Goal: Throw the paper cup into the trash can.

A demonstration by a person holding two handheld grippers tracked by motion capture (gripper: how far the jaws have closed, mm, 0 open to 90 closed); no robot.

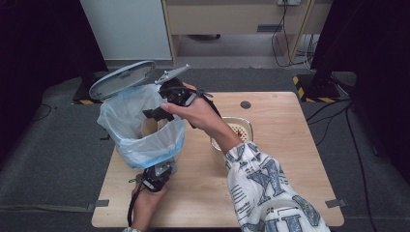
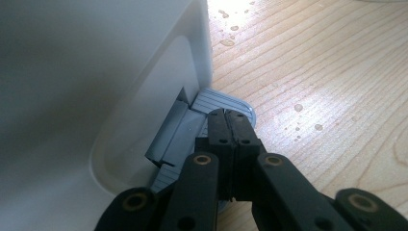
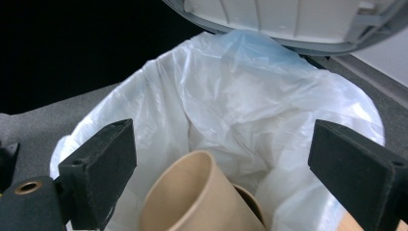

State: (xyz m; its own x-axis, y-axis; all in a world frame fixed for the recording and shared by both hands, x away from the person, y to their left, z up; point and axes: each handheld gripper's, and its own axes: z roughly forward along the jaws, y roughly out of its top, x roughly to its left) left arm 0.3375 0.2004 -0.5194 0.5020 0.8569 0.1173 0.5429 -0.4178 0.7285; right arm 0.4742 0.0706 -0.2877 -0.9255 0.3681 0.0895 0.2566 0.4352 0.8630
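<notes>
Wooden table [image 1: 270,183] carries a lidded bin lined with a pale plastic bag [image 3: 231,110]; inside it I see a brown paper cup [image 3: 197,197], tilted, just below and between the wide-apart fingers [image 3: 98,168] of my right gripper [image 3: 226,173], untouched. My left gripper [image 2: 228,126], jaws pressed together, bears on the grey pedal [image 2: 223,101] at the bin's foot.

A light wooden table [image 1: 270,193] stands on grey carpet [image 1: 43,159], taped at its corners. Behind it a pale wooden cabinet [image 1: 232,17] meets a white wall panel [image 1: 125,29], with black cables [image 1: 285,48] and dark drapes at both sides
</notes>
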